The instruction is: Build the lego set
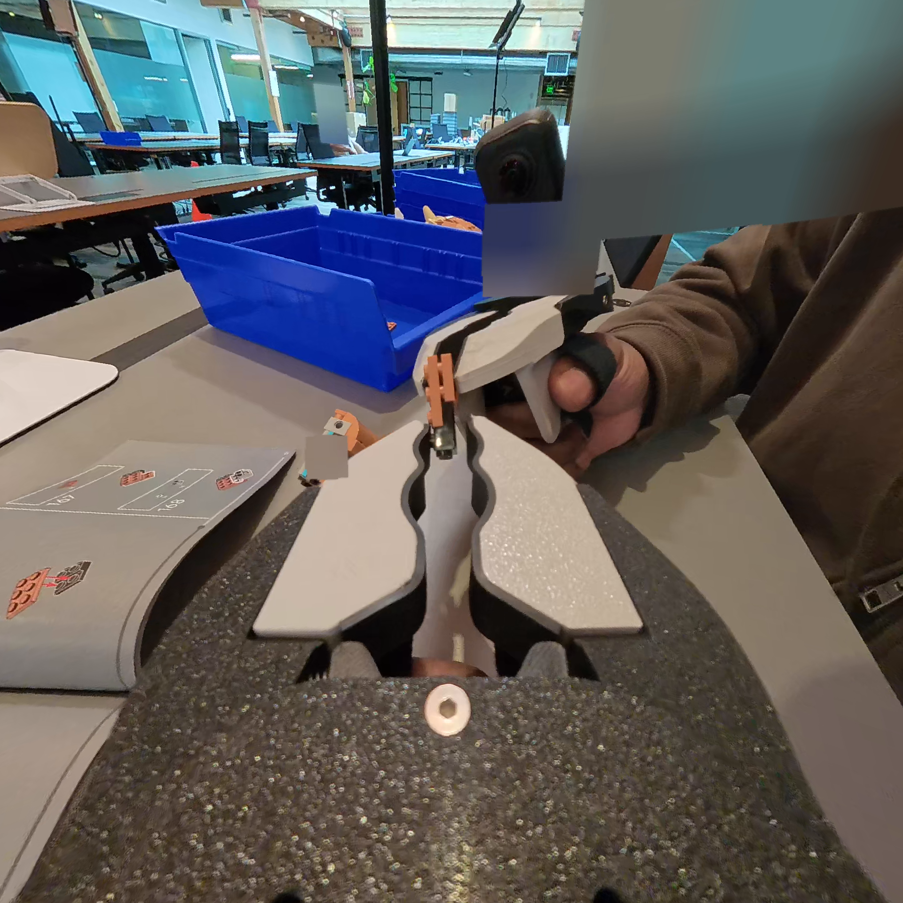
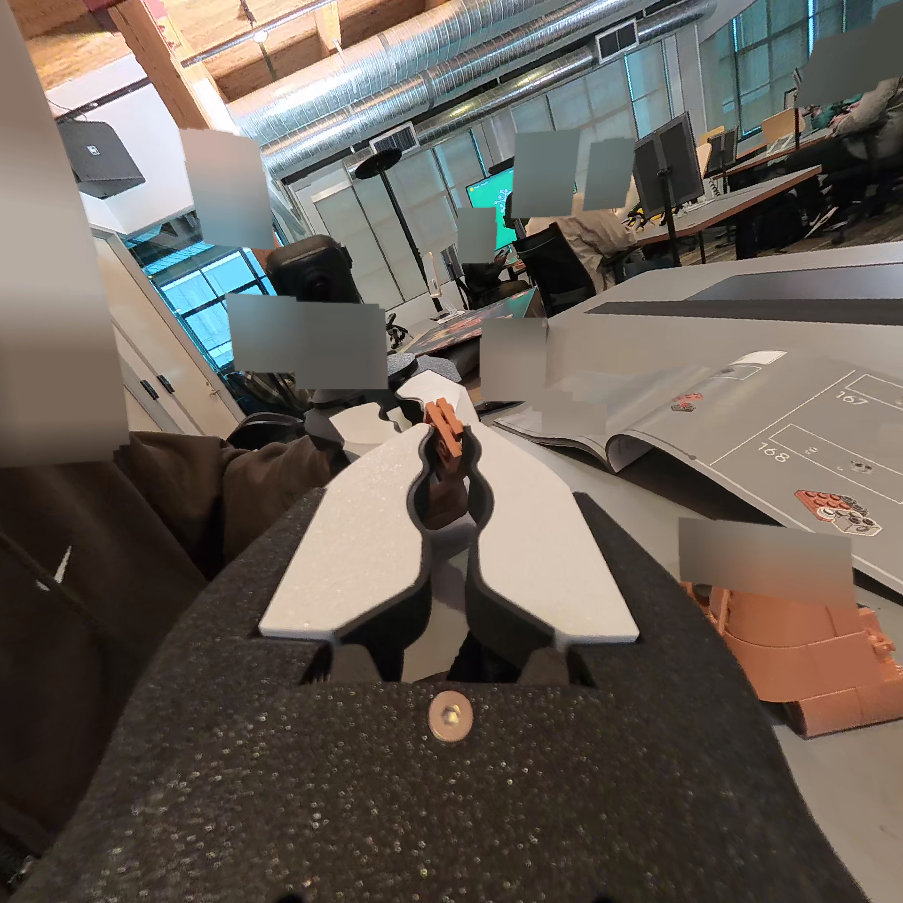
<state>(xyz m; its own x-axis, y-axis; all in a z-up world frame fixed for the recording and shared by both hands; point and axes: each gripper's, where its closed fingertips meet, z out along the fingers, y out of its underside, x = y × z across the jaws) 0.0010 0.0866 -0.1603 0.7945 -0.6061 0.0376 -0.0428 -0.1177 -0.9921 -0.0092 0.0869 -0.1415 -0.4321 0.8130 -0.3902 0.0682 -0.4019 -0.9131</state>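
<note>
Your left hand-held gripper pinches a small dark piece at its fingertips, above the bench beside the open instruction booklet. Your right hand-held gripper is clamped on the orange lego plate, touching that dark piece, tip to tip.
</note>
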